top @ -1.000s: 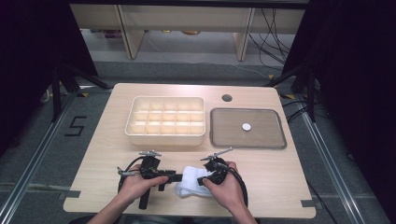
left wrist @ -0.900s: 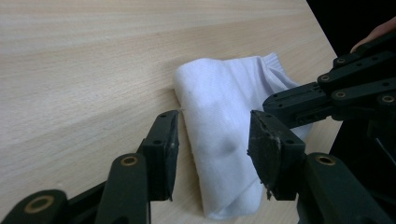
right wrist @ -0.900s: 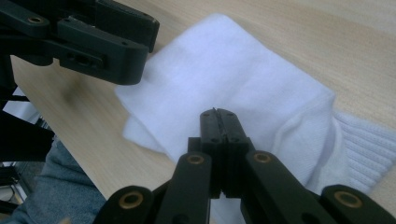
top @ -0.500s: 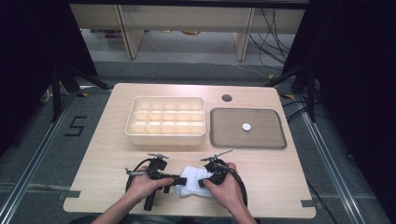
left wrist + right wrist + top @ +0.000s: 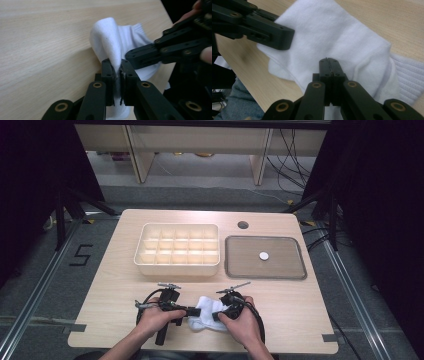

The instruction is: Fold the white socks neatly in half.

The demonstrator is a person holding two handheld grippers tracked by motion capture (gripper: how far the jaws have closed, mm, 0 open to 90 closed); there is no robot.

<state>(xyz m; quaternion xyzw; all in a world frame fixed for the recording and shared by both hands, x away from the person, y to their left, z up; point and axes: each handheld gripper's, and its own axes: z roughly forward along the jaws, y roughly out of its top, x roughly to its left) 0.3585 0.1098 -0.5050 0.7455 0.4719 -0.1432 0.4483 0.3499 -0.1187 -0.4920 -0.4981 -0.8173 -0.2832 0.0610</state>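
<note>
Left gripper (image 5: 116,68) has just been closing its jaws, and by now they're pinched on a raised fold of the white sock (image 5: 207,314), cloth clearly squeezed between the two black pads in the left gripper view. Right gripper (image 5: 329,61) is clamped tight too; from its own view the jaws meet with barely a gap, tips down in the sock's fabric, so it looks like it's gripping a bit of cloth as well. That sock sits bunched up on the table (image 5: 300,305), close to the near edge and between the person's two hands, with the ribbed cuff end on the right gripper's side. Going by the sock as the reference: the compartment box (image 5: 177,249) is well beyond it toward the far side, the grey tray (image 5: 290,270) is beyond it and off to the right, and a small white disc (image 5: 263,255) lies in that tray.
</note>
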